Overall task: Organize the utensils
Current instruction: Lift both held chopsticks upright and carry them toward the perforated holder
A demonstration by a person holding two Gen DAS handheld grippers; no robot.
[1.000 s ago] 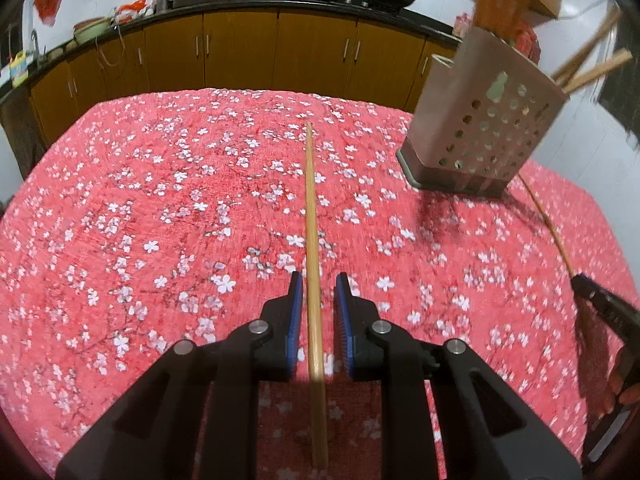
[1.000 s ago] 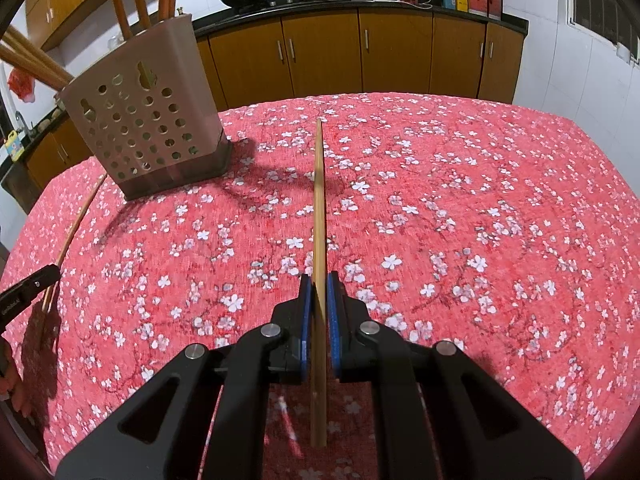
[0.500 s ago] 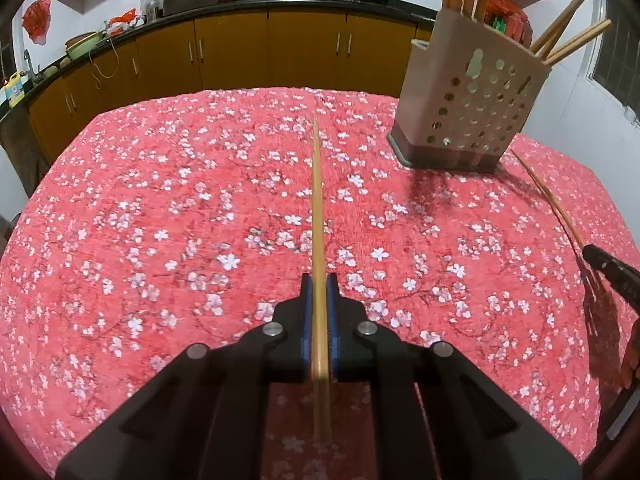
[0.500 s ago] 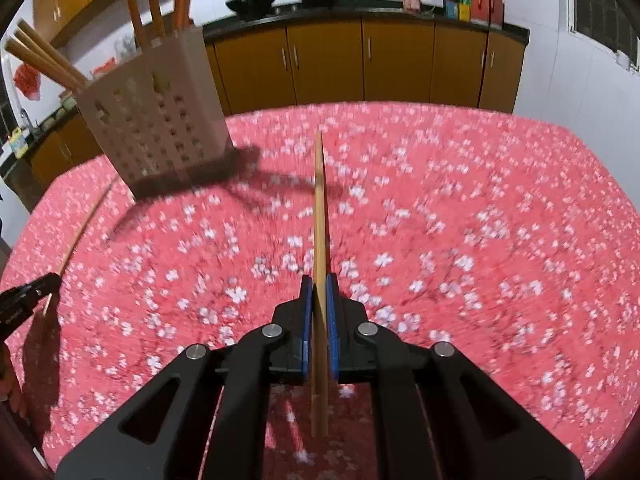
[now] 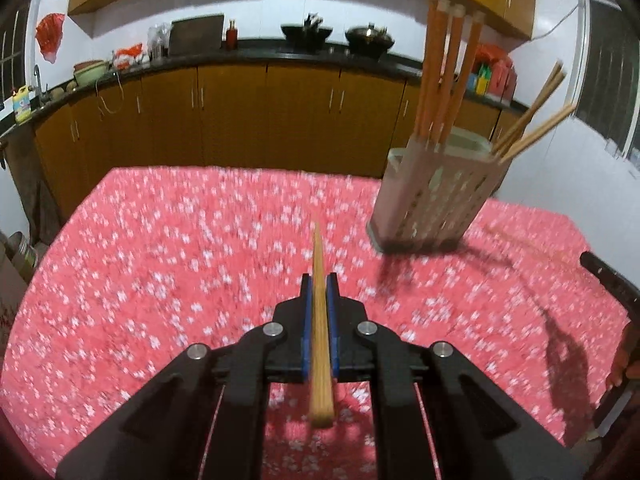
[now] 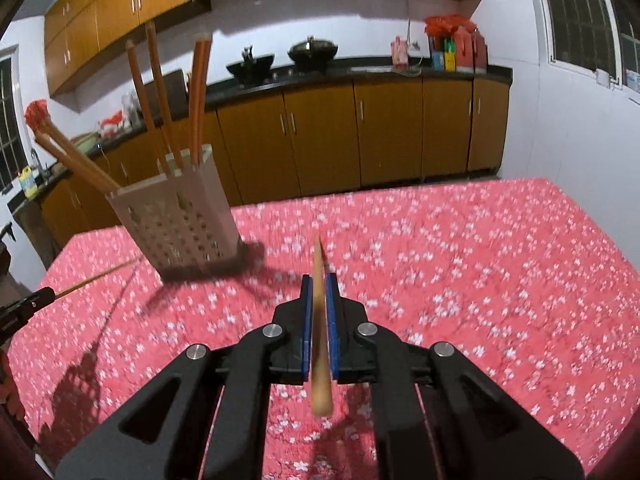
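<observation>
My left gripper (image 5: 319, 286) is shut on a wooden chopstick (image 5: 319, 256) and holds it raised above the red floral tablecloth (image 5: 160, 264). My right gripper (image 6: 319, 286) is shut on another wooden chopstick (image 6: 318, 258), also raised above the cloth. A beige perforated utensil holder (image 5: 430, 196) stands on the table ahead and to the right in the left wrist view, and ahead to the left in the right wrist view (image 6: 176, 224). It holds several upright orange chopsticks (image 5: 444, 72) and several wooden ones leaning out (image 5: 532, 120).
The left gripper's tip (image 6: 24, 306) shows at the left edge of the right wrist view, with its chopstick pointing at the holder. The right gripper's tip (image 5: 608, 280) shows at the right edge of the left wrist view. Kitchen cabinets (image 5: 240, 120) stand behind the table.
My left gripper closed on its chopstick and lifted it off the cloth. Both grippers have risen and tilted up, so the holder now looks farther away.
</observation>
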